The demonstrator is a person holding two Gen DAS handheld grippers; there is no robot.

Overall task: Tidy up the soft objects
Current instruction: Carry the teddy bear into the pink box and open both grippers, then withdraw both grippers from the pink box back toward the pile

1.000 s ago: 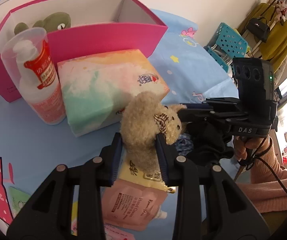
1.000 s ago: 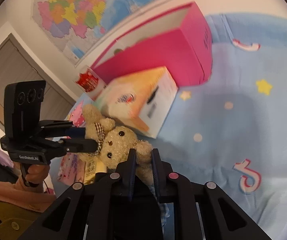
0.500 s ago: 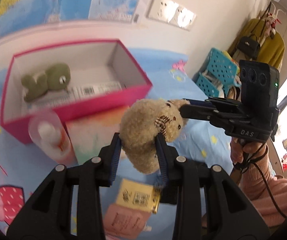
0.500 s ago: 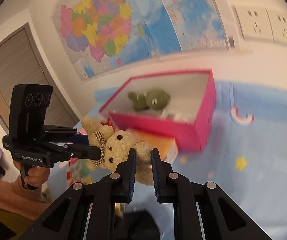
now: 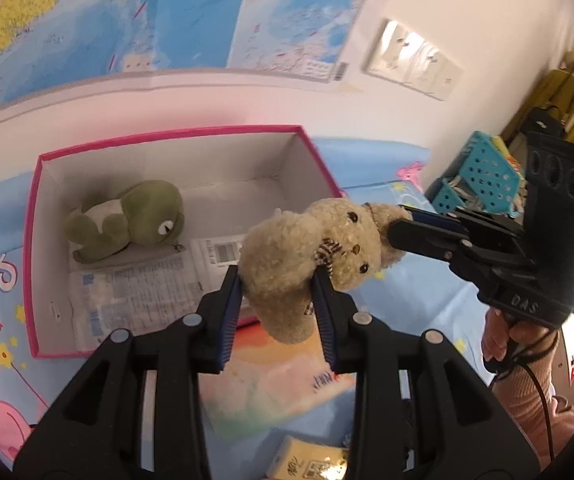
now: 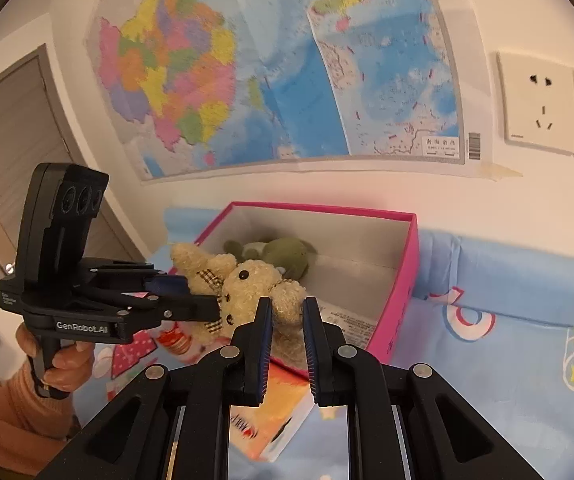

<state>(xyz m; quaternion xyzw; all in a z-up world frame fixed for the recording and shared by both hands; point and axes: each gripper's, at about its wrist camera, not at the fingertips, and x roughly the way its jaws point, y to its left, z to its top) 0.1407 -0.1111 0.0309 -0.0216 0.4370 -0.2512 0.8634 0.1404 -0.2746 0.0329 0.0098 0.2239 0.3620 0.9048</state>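
A beige teddy bear [image 5: 287, 256] with a checked bow hangs in the air over the near edge of the open pink box [image 5: 167, 136]. My left gripper [image 5: 277, 280] is shut on the bear's body. My right gripper [image 6: 287, 306] is shut on a fluffy limb beside the bear's [image 6: 247, 280] head; in the left wrist view the right gripper [image 5: 399, 228] comes in from the right. The left gripper [image 6: 203, 300] reaches in from the left in the right wrist view. A green frog plush [image 5: 135, 216] lies inside the box [image 6: 319, 208] at its far left.
A printed plastic pack [image 5: 135, 292] covers the box floor. Under the bear lies a pastel tissue pack [image 5: 271, 392], with a yellow packet [image 5: 307, 460] nearer me. Teal baskets [image 5: 483, 176] stand at the right. A wall with maps and sockets [image 6: 539, 108] rises right behind the box.
Both grippers have lifted the bear off the blue bed sheet and carried it toward the pink box. The box's inside and the frog plush have come into full view.
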